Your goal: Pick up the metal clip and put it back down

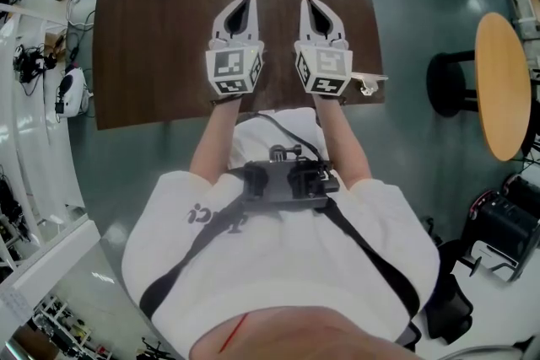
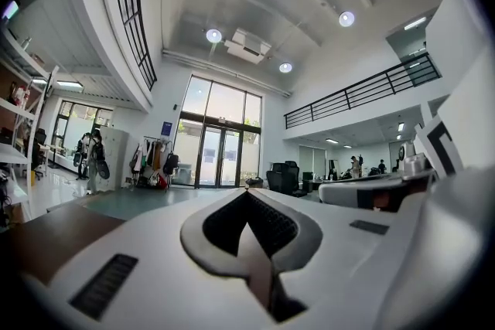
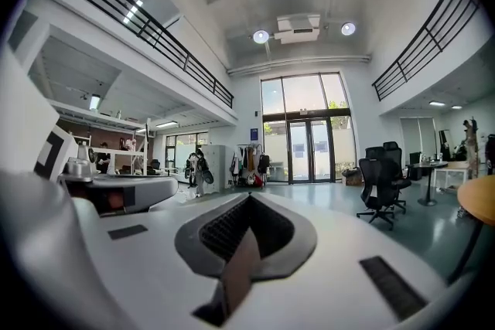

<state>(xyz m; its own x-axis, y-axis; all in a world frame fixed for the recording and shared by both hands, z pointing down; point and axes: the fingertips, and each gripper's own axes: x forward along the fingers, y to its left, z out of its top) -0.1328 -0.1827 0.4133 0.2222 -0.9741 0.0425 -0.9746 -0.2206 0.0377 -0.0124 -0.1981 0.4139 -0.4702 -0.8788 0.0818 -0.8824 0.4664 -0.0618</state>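
Observation:
The metal clip (image 1: 369, 83) is small and silvery and lies at the right front corner of the dark wooden table (image 1: 160, 29). It sits just right of the marker cube of my right gripper (image 1: 314, 4). My left gripper (image 1: 245, 2) lies beside it, and both point away from me over the table's near half. In the left gripper view the left gripper (image 2: 247, 194) has its jaws pressed together with nothing between them. The right gripper (image 3: 249, 197) looks the same in its own view. Neither gripper view shows the clip.
A round light-wood table (image 1: 503, 85) and a black stool (image 1: 448, 83) stand on the floor to the right. White shelving with cables (image 1: 34, 72) runs along the left. An office chair (image 3: 380, 180) stands in the hall ahead of the right gripper.

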